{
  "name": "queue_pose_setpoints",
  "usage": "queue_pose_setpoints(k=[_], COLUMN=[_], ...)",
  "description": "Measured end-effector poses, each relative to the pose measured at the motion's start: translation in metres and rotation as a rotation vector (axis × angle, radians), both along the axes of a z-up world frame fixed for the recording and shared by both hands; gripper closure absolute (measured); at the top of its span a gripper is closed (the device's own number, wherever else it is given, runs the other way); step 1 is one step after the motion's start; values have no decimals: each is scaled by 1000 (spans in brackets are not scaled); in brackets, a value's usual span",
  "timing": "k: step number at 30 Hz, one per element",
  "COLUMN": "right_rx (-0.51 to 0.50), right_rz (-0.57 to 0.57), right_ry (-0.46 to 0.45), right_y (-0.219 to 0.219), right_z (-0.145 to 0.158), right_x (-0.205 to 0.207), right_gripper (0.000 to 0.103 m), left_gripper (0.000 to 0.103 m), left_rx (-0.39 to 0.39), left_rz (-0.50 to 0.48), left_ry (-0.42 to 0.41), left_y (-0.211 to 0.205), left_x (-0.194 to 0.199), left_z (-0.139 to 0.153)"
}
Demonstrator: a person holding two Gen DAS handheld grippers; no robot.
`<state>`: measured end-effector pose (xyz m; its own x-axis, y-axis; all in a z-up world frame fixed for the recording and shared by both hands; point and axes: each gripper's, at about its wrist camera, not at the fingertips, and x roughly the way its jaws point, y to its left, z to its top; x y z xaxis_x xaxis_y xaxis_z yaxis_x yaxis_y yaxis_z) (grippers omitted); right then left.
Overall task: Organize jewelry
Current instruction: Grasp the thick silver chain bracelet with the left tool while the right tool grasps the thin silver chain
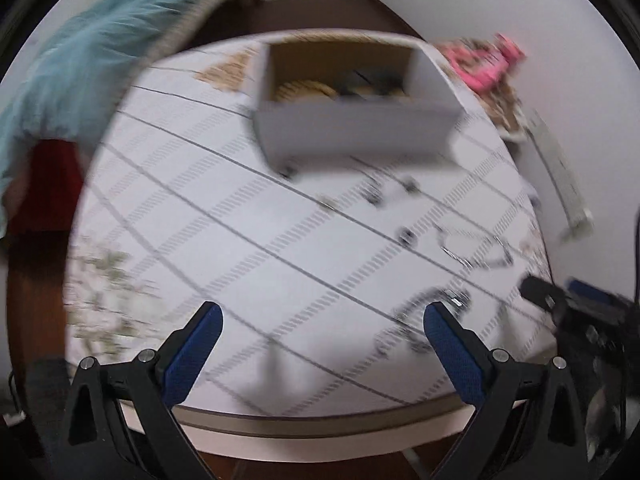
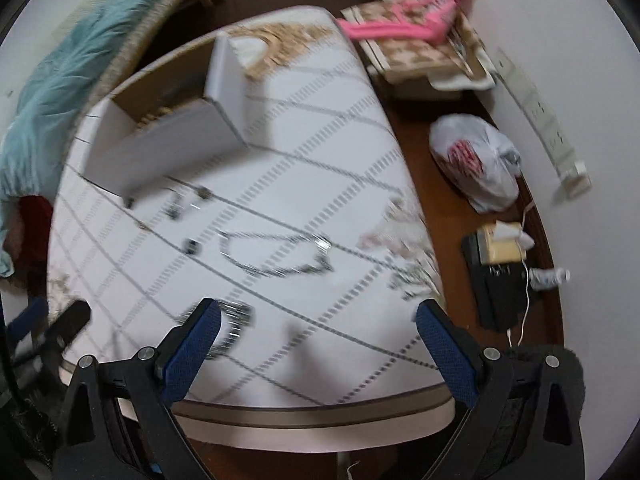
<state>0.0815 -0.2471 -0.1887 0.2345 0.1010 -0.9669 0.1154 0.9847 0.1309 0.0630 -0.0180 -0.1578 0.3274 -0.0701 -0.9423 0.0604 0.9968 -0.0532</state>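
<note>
A white open box (image 1: 352, 120) stands at the far side of the table (image 1: 200, 216) and holds a woven round item and dark pieces; it also shows in the right wrist view (image 2: 172, 140). A silver necklace (image 1: 476, 246) lies in a loop on the cloth, also in the right wrist view (image 2: 276, 254). A chain bracelet (image 1: 424, 320) lies near the front edge, also in the right wrist view (image 2: 234, 324). Small rings and earrings (image 1: 384, 192) lie near the box. My left gripper (image 1: 322, 312) is open and empty above the front edge. My right gripper (image 2: 318, 310) is open and empty; it shows at the right of the left wrist view (image 1: 560, 300).
The table cloth is white with dark lines. A teal fluffy blanket (image 1: 100, 48) lies on a chair at the left. A pink item on a patterned box (image 2: 416, 28), a white plastic bag (image 2: 476, 160) and a dark box (image 2: 500, 280) sit on the floor at the right.
</note>
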Motion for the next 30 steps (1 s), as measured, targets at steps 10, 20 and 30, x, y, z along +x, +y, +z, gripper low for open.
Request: queue_pose_setpoints(k=[10, 20, 30], right_rx=[9, 50, 95], right_rz=[-37, -72, -76], right_ry=[13, 21, -4], right_y=[-35, -46, -46], right_z=[-24, -33, -24], right_x=[-3, -2, 5], right_gripper=[26, 26, 26], left_gripper=[14, 98, 97], left_rx=[-2, 30, -118], left_rz=[-169, -279, -126], left_ry=[45, 1, 14], left_y=[-50, -62, -6], left_x=[5, 14, 21], left_z=[-33, -36, -27])
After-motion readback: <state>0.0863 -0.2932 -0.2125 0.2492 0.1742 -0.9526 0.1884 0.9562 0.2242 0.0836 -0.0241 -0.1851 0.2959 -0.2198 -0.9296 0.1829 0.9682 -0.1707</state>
